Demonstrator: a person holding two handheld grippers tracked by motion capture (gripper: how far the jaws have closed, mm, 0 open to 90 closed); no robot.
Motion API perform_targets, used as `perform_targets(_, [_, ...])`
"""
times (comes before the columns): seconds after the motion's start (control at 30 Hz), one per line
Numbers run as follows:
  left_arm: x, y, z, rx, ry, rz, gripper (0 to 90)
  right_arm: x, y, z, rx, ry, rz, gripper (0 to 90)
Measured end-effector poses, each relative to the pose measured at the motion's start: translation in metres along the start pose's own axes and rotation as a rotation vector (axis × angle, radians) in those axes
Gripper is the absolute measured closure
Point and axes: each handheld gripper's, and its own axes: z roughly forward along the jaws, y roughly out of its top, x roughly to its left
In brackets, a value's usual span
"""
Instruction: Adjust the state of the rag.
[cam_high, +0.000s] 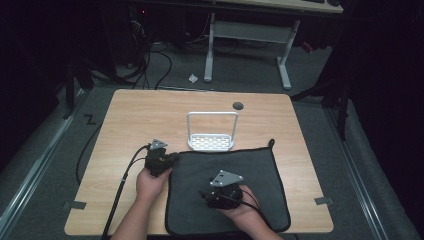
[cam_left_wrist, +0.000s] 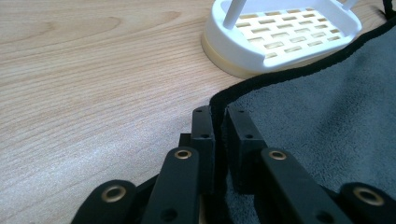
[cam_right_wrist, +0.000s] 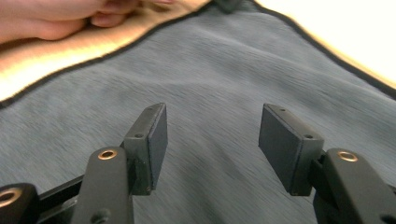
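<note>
Nearest the person, the right gripper (cam_high: 216, 196) hovers low over the middle of the dark grey cloth (cam_high: 252, 170), its jaws standing wide apart with nothing between them; in the right gripper view only the nap of the cloth (cam_right_wrist: 224, 93) lies ahead, somewhat blurred. A little farther in, the left gripper (cam_high: 167, 159) sits at the cloth's far left corner, and the left gripper view shows its two jaws drawn together on the black-bound hem (cam_left_wrist: 219, 100), so that corner is pinched between the pads (cam_left_wrist: 203, 126). The cloth itself lies spread flat on the wooden table (cam_high: 135, 115), covering the near right part of the top, with a small loop (cam_high: 271, 143) sticking out at its far right corner. Just beyond the cloth's far edge stands a white slotted soap dish (cam_high: 211, 142) with a tall wire handle (cam_high: 212, 115), its base close to the hem but, as far as I can tell, not on the cloth. By the look of it the work is at an early stage: one corner is gripped, no fold has been made, and the cloth is not lifted anywhere. What seems left is for the right gripper to take hold of another corner or edge before the cloth can be folded or moved. Beyond the table edge are the floor, cables and the legs of another desk (cam_high: 284, 60).
</note>
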Motion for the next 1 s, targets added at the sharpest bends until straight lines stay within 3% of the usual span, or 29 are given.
perform_targets(0.33, [0.001,0.000,0.000,0.003,-0.005,-0.007,81.4,0.045,0.018,0.030,0.020,0.094,-0.068,43.1])
perform_targets(0.63, [0.001,0.000,0.000,0.003,-0.002,-0.008,81.3,0.078,0.027,0.044,0.038,0.164,-0.111,43.2])
perform_targets(0.83, [0.001,0.000,0.000,0.003,-0.003,-0.008,81.2,0.088,0.028,0.049,0.045,0.191,-0.121,42.2])
perform_targets(1.0, [0.001,0.000,0.000,0.005,-0.004,-0.010,81.2,0.090,0.025,0.052,0.072,0.176,-0.134,40.5])
